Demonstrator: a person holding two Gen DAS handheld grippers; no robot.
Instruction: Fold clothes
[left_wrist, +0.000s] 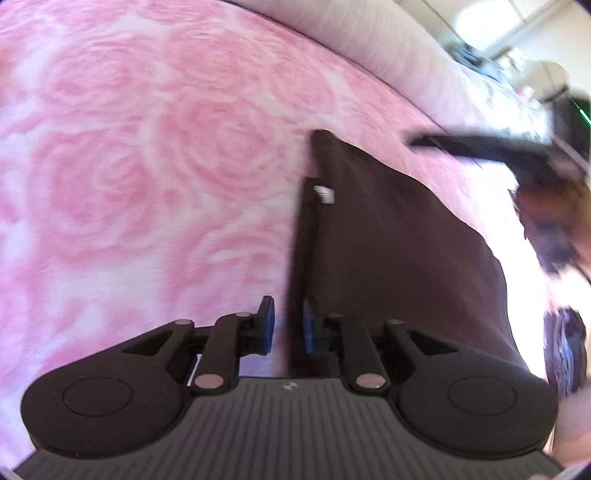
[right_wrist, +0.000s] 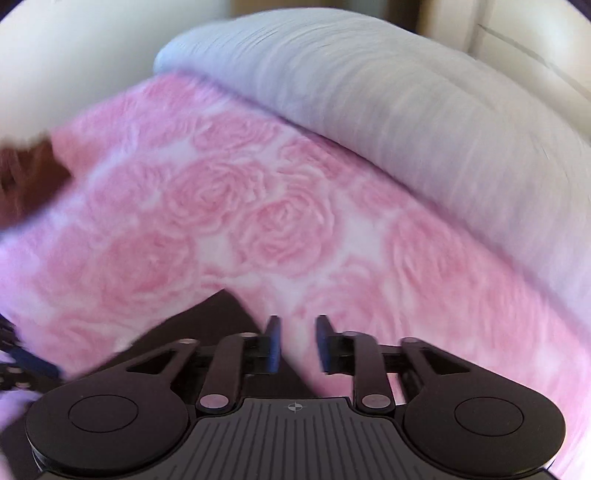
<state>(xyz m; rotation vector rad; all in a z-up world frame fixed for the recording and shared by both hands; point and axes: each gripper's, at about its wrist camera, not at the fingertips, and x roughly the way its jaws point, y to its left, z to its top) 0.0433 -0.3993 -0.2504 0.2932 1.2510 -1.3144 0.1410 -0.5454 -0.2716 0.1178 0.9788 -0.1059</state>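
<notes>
Dark brown garment (left_wrist: 388, 240) lies on the pink rose-pattern blanket (left_wrist: 129, 166), already folded into a long tapering shape with a straight, layered left edge and a small white label (left_wrist: 324, 194) near it. Left gripper (left_wrist: 288, 328) sits right at that edge: jaws a narrow gap apart, the edge running up between the blue pads (left_wrist: 269, 323), but I can't tell if they've clamped or just straddle it. Right gripper (right_wrist: 297, 345) is parted with only blanket showing in the gap, holding nothing; a corner of the garment lies just beside its left finger. In the left view the right gripper is a blurred dark shape off to the far right. Risks, as I read it: the blanket is plush and fluffy, so a low pinch could grab pile along with cloth and drag the bedding. The garment looks thin and smooth, so a grip on one layer only would peel the fold open. Grey ribbed pillow (right_wrist: 406, 110) borders the far side, limiting room there.
</notes>
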